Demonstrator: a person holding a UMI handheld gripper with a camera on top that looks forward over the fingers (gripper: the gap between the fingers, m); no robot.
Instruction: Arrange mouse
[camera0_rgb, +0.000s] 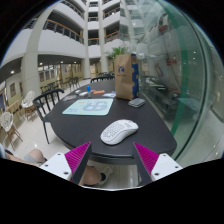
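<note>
The white mouse lies on the table just ahead of the released jaws.

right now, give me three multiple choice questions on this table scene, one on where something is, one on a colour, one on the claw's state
1. Where is the mouse?
A. on the dark table, just ahead of the claw
B. on the blue mat
C. between the fingers, pressed by both

2. What colour is the mouse?
A. black
B. white
C. red

3. What state is the claw in?
A. shut on the mouse
B. shut on the paper bag
C. open, holding nothing

Answers:
1. A, the mouse lies on bare tabletop beyond the fingertips, nearer than the mat.
2. B, its shell is white against the dark table.
3. C, the two pink pads stand wide apart with nothing between them.
</note>
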